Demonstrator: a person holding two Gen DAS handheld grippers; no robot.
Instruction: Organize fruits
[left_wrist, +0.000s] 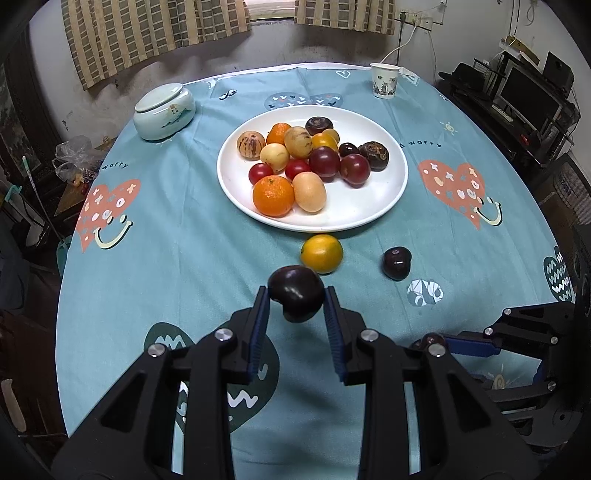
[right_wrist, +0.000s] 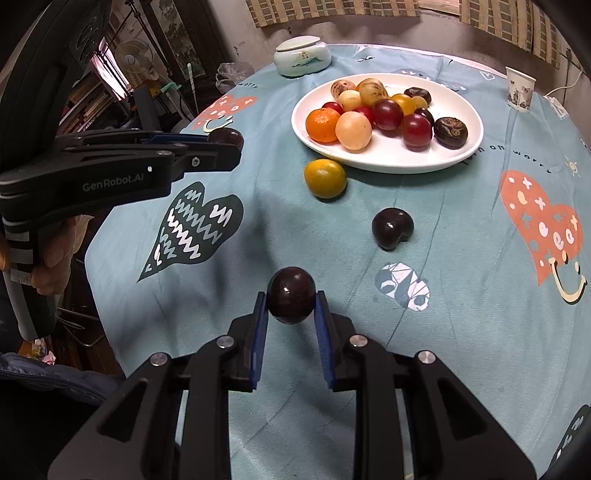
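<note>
My left gripper (left_wrist: 296, 295) is shut on a dark plum (left_wrist: 295, 291) and holds it above the blue tablecloth; it also shows in the right wrist view (right_wrist: 221, 142). My right gripper (right_wrist: 290, 301) is shut on a second dark plum (right_wrist: 291, 300); it shows at the lower right of the left wrist view (left_wrist: 430, 339). A white plate (left_wrist: 362, 206) ahead holds several fruits. A yellow-orange citrus (left_wrist: 321, 253) and a third dark plum (left_wrist: 396, 263) lie on the cloth in front of the plate.
A lidded ceramic jar (left_wrist: 164, 110) stands at the back left and a paper cup (left_wrist: 384, 80) at the back right. The round table's edge (right_wrist: 110, 236) drops off at the left. Shelves with a monitor (left_wrist: 528, 99) stand to the right.
</note>
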